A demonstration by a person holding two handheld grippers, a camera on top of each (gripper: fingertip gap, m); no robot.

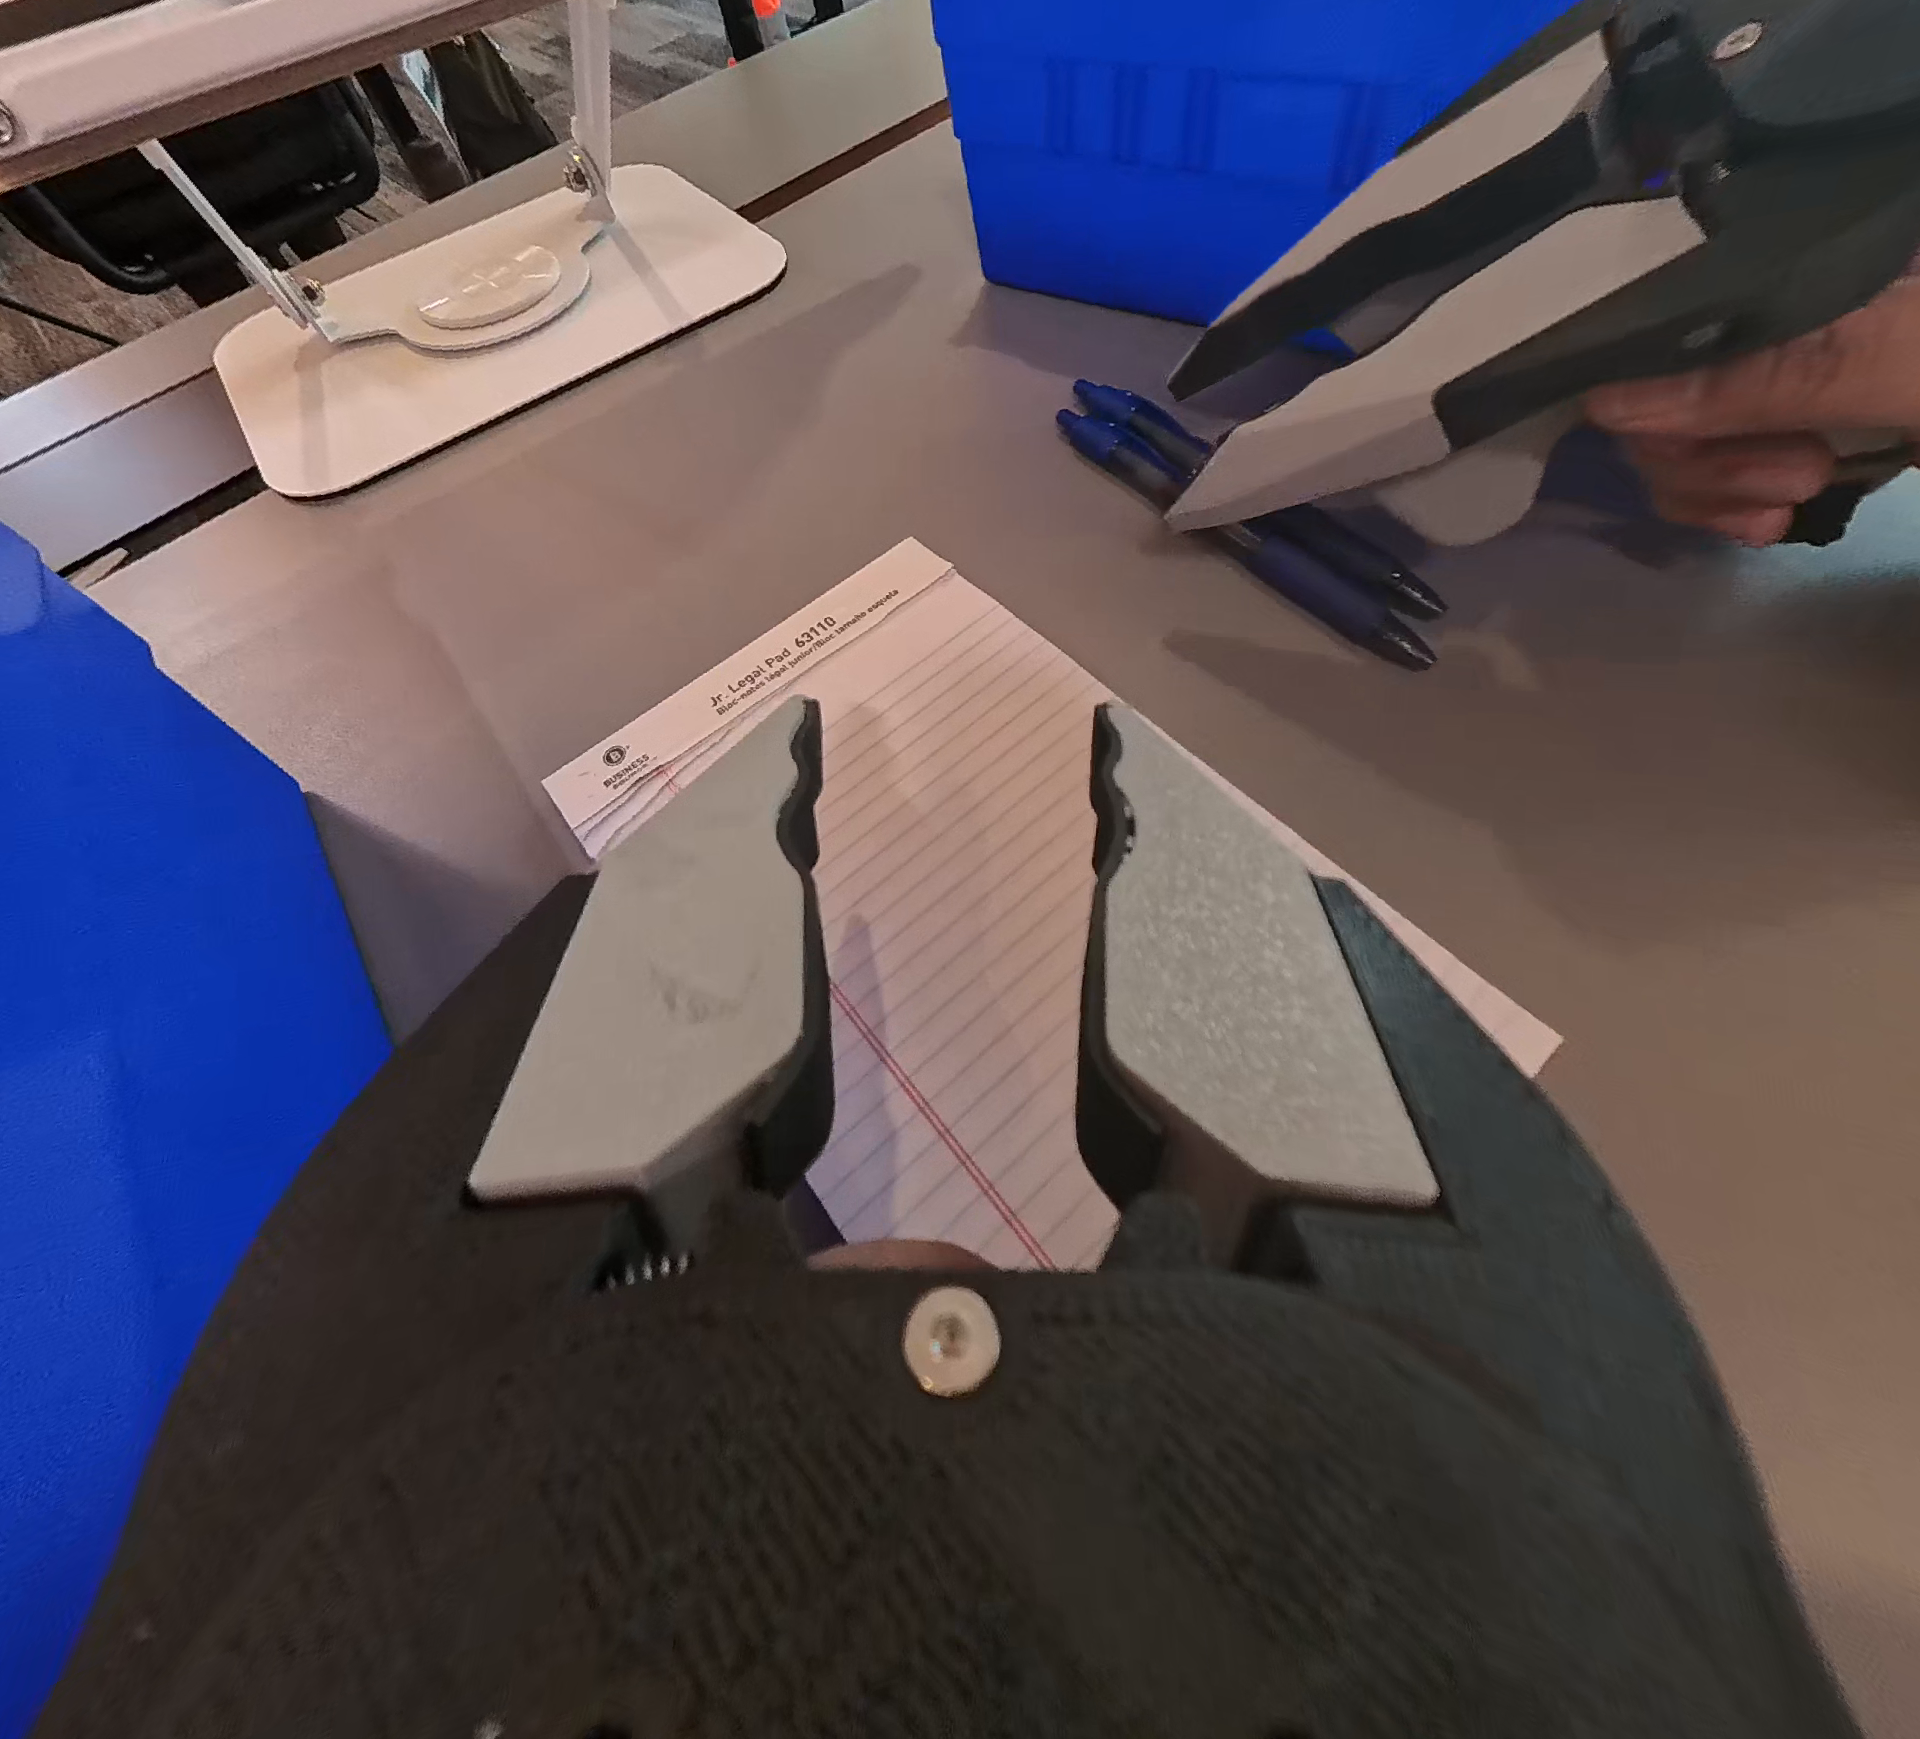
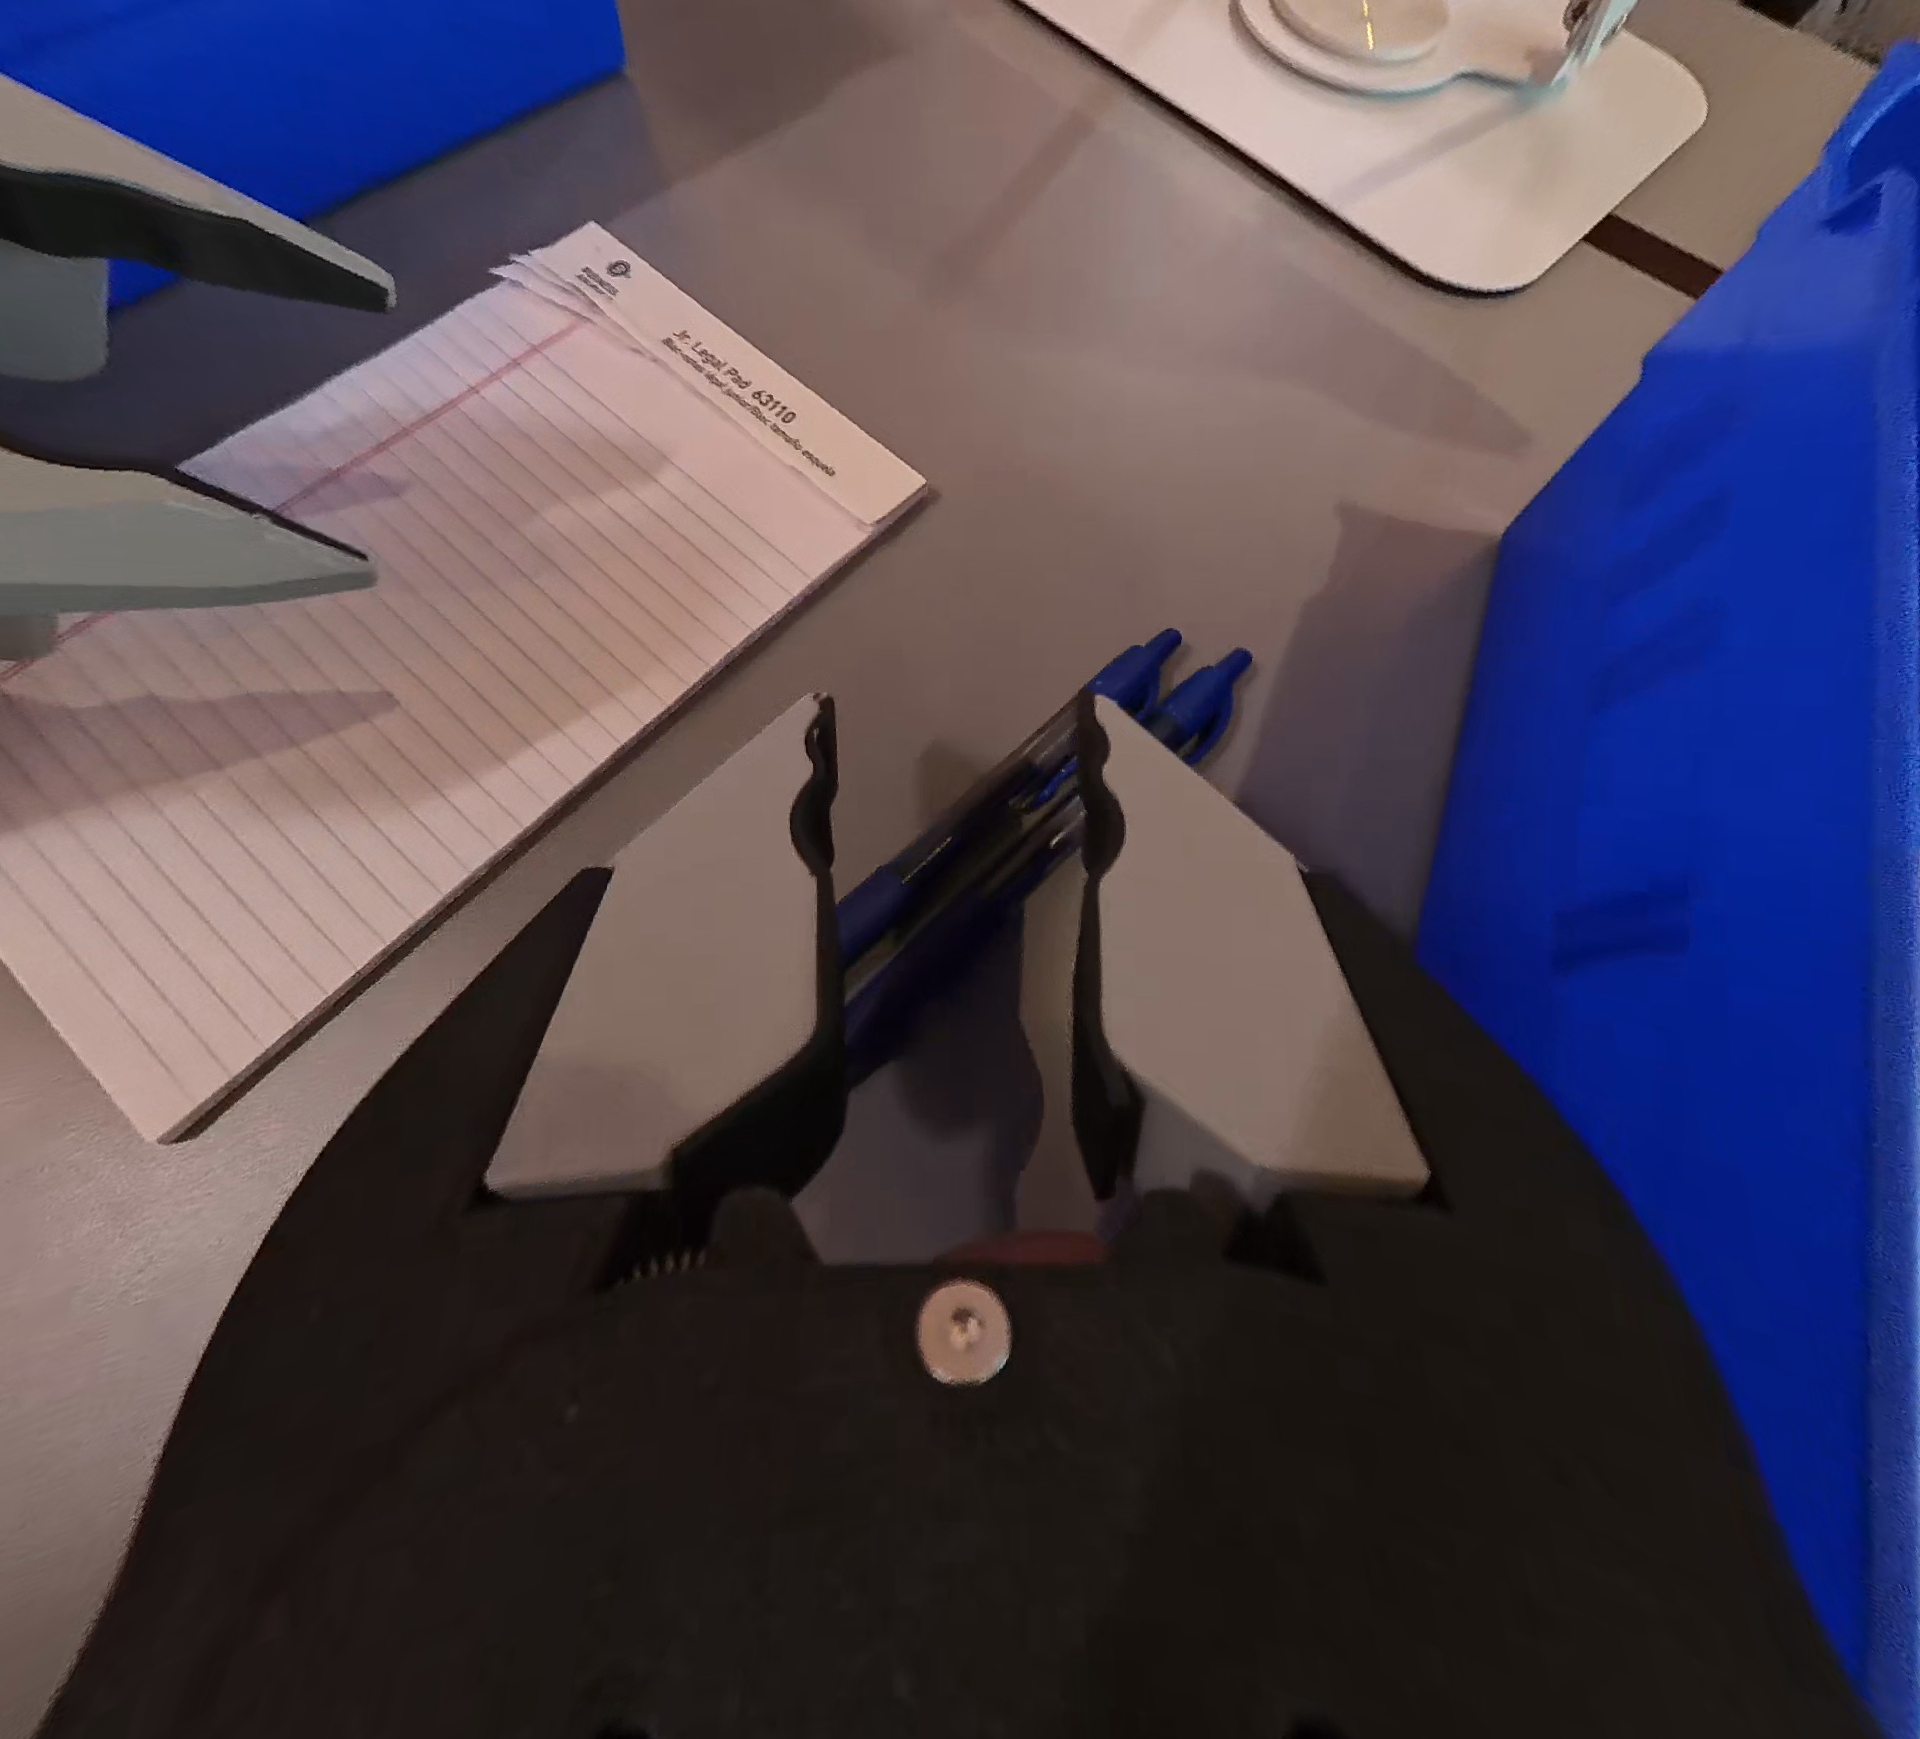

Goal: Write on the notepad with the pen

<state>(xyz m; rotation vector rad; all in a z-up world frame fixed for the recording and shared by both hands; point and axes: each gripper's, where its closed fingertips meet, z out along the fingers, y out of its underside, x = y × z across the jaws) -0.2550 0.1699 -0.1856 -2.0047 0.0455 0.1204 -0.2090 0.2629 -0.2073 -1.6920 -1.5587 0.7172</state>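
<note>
The left hand-held gripper hovers over the lined notepad with its jaws spread and nothing between them. The right hand-held gripper, held by a hand, tilts down to the blue pens, jaws parted around them, grasping none. The white notepad lies flat on the grey table, and the pens lie side by side just beside a blue bin.
</note>
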